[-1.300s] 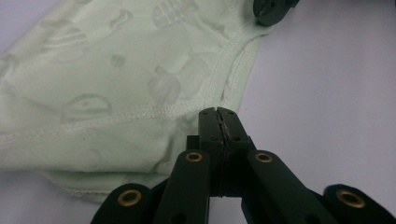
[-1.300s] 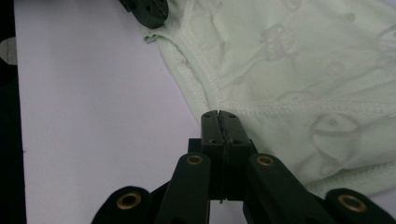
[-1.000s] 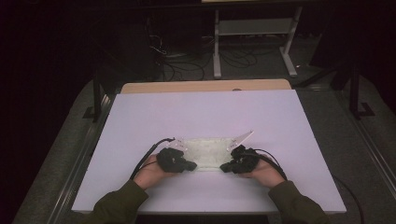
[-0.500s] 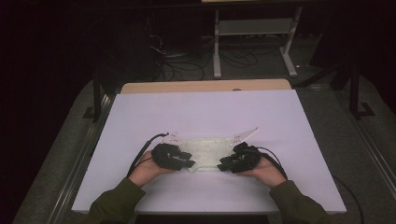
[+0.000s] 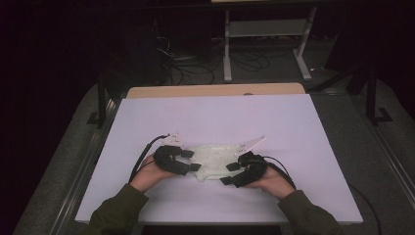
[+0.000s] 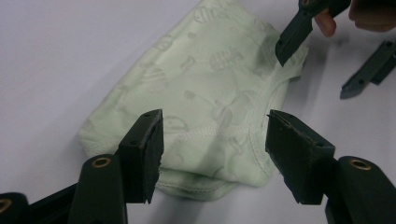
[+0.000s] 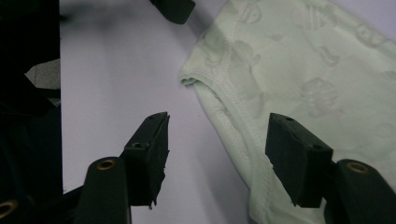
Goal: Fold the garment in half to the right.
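Observation:
A pale green printed garment (image 5: 213, 159) lies folded flat on the white board (image 5: 215, 117), near its front. My left gripper (image 5: 190, 160) sits at the cloth's left end; its jaws have just been opening and stand apart. In the left gripper view my left gripper (image 6: 215, 149) hovers over the garment's (image 6: 205, 79) stitched hem, pads off the cloth. At the right end, my right gripper (image 5: 230, 173) has also just been opening. In the right gripper view my right gripper (image 7: 217, 149) straddles the hem of the garment (image 7: 299, 70) without pinching it.
A thin pale strip (image 5: 252, 143) lies at the garment's far right corner. Cables trail from both grippers. A wooden edge (image 5: 215, 90) shows behind the board. Beyond stand a metal rack (image 5: 266, 29) and floor cables.
Both grippers were shut on the garment's ends a second ago and have opened and let go. The left hand drew slightly left and away; the cloth stays flat.

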The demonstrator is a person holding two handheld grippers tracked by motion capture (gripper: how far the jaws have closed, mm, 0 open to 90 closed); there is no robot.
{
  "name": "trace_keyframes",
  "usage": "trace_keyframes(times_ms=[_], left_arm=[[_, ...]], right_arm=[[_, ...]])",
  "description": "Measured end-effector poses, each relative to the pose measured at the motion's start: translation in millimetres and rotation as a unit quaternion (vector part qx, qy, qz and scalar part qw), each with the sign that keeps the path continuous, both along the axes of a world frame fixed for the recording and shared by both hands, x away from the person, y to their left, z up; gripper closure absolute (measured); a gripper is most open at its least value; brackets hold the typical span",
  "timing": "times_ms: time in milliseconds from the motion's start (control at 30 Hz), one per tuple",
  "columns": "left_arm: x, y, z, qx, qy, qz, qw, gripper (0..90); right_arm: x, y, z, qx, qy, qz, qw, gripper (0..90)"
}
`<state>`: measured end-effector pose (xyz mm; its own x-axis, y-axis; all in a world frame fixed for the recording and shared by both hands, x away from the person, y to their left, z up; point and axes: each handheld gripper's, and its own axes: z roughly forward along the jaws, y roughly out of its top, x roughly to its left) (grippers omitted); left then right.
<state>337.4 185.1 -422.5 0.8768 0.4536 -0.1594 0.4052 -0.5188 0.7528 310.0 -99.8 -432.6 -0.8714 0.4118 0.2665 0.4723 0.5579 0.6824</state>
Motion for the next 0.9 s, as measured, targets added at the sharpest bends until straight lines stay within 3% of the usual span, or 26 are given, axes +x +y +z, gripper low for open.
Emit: trace_keyframes(times_ms=[400, 567, 800, 900], left_arm=[[13.5, 8.4, 8.2, -0.007, -0.019, 0.032, 0.9993, 23.5], [24.0, 14.1, 12.1, -0.015, -0.022, 0.046, 0.9986, 23.1], [41.3, 11.8, 15.9, -0.002, -0.031, 0.050, 0.9983, 22.1], [48.6, 11.0, 16.8, -0.006, -0.032, 0.052, 0.9981, 22.0]], right_arm=[[-7.7, 16.9, -1.7, -0.007, -0.005, 0.015, 0.9999, 32.2], [-9.5, 22.7, -3.4, -0.011, -0.005, 0.019, 0.9998, 32.2], [-10.6, 26.5, -5.1, -0.014, -0.007, 0.022, 0.9996, 32.1], [-10.7, 26.6, -5.0, -0.013, -0.008, 0.022, 0.9996, 32.2]])
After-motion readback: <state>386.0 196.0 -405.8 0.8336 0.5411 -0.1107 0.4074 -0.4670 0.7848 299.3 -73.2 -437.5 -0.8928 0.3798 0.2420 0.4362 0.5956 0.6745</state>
